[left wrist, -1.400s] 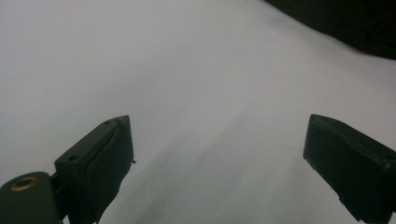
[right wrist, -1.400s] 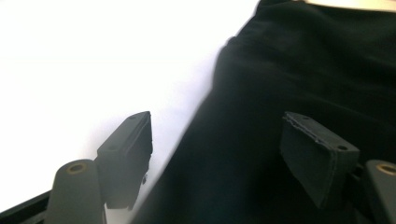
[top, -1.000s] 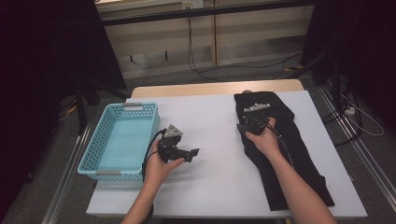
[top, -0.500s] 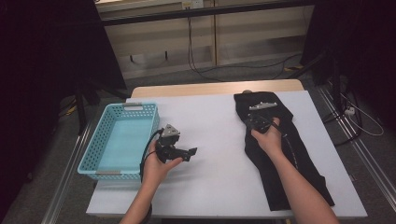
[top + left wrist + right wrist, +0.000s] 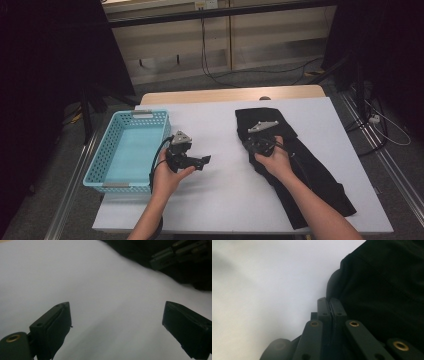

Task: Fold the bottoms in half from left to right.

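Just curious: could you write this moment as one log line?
left tool: open, over table | right tool: shut, at black garment edge | basket: left side

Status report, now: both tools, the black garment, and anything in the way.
Left tool open over bare white table. Right tool shut at black garment edge; grip unclear. Blue basket off left, path clear.

Right tongs (image 5: 254, 143) on black garment (image 5: 320, 175) (table's right).

My black claws (image 5: 248, 144), plain black garment (image 5: 305, 170) on my white table (image 5: 220, 195), light blue perforated basket (image 5: 100, 165) left of it
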`<state>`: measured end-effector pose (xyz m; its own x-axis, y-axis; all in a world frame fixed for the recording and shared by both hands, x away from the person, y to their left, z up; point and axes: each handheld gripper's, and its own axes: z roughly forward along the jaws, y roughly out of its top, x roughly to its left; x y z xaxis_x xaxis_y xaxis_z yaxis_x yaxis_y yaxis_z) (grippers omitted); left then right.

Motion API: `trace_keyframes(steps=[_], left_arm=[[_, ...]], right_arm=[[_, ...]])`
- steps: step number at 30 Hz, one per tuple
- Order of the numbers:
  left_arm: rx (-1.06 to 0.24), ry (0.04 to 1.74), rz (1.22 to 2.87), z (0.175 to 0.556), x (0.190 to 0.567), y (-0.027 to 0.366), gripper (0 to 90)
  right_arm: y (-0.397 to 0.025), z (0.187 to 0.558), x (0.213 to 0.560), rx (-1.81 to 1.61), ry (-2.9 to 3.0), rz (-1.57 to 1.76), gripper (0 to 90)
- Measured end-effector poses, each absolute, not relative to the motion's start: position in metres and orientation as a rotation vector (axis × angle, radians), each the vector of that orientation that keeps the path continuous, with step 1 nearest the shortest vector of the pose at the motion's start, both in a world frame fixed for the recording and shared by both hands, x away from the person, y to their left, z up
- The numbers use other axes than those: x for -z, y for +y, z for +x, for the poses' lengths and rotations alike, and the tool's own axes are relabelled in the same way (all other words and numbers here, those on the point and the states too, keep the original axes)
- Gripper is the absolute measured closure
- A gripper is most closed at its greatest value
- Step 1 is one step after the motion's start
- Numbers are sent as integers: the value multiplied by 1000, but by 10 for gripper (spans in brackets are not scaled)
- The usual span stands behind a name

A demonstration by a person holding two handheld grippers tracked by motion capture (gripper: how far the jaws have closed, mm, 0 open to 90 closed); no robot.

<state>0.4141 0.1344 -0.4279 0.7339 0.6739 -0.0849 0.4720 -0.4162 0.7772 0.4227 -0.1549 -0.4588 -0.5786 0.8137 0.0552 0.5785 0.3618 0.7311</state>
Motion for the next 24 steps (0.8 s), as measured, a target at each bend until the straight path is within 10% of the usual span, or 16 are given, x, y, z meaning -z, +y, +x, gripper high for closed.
trace_keyframes(steps=[17, 24], left_arm=[[-325, 942, 2036, 425, 425, 138, 85], [-321, 972, 2031, 430, 429, 138, 85]], right_arm=[[-78, 355, 456, -1193, 2602, 851, 872], [-86, 354, 445, -1196, 2548, 904, 497]])
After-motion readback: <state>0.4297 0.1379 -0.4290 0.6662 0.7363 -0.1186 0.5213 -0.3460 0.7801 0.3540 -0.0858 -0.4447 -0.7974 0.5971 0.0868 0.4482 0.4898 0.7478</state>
